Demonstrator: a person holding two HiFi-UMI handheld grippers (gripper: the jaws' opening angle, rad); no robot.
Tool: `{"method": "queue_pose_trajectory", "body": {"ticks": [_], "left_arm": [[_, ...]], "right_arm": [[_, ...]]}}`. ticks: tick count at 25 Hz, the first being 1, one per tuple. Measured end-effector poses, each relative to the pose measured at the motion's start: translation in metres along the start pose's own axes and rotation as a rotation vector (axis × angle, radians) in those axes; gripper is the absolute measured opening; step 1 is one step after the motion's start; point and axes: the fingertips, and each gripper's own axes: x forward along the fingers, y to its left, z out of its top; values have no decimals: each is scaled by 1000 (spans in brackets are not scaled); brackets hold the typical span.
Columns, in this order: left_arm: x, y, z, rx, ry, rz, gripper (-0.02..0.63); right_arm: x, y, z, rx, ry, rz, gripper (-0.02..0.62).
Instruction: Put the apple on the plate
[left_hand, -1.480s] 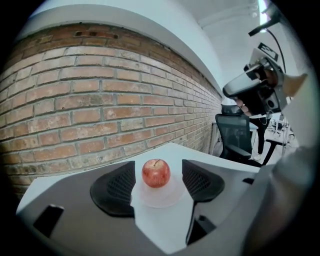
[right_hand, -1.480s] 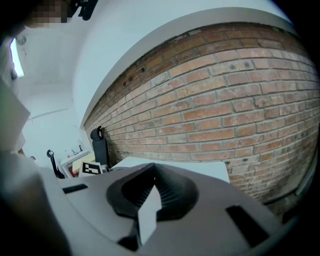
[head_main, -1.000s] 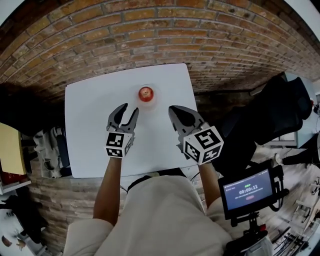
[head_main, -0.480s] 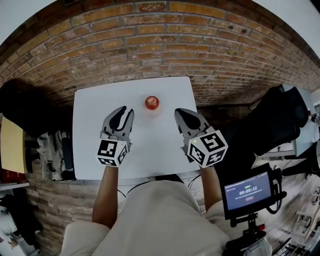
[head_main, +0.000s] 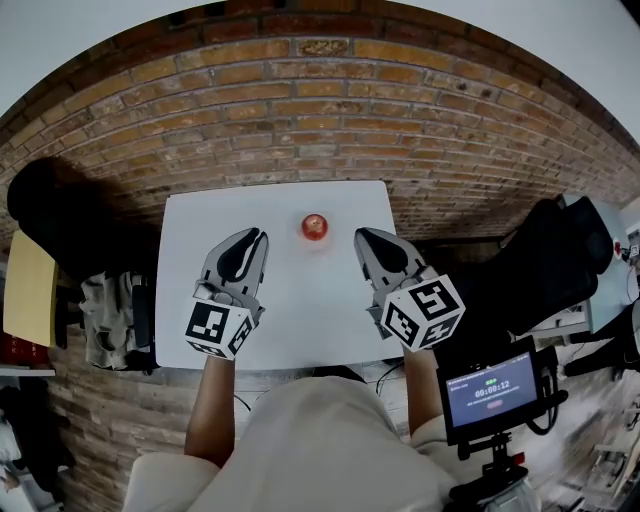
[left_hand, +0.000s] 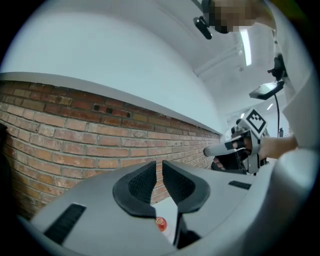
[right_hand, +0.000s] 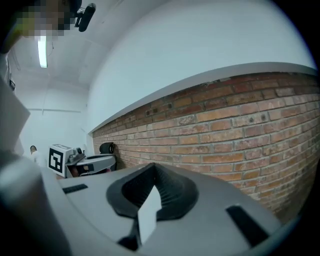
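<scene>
Big red-brown brick wall (head_main: 320, 120) at the back. A white square tabletop (head_main: 290, 320) stands right by it. A person in a cream top (head_main: 320, 440) holds grey tongs w/ marker cubes, one in each hand. Both are up over the near half of the tabletop & point at the wall.

L tongs (head_main: 262, 236): jaws have just been closing. They are nearly together now w/ a thin gap left & nothing btw them. R tongs (head_main: 362, 234): jaws pressed together, nothing held.

The small round red apple (head_main: 315, 226) sits on the tabletop near its far edge, btw the two tong tips. It touches neither.
</scene>
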Motion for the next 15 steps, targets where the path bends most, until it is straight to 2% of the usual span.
{"method": "queue_pose_trajectory", "body": {"ticks": [8,15], "left_arm": [[-21,-10,47,74,-34,-3,13],[-27,-20,59,89,-23,-21,8]], "right_arm": [[-8,20,25,-76,-22,-6,4],[-15,34,36,-120,-19,12,3]]}}
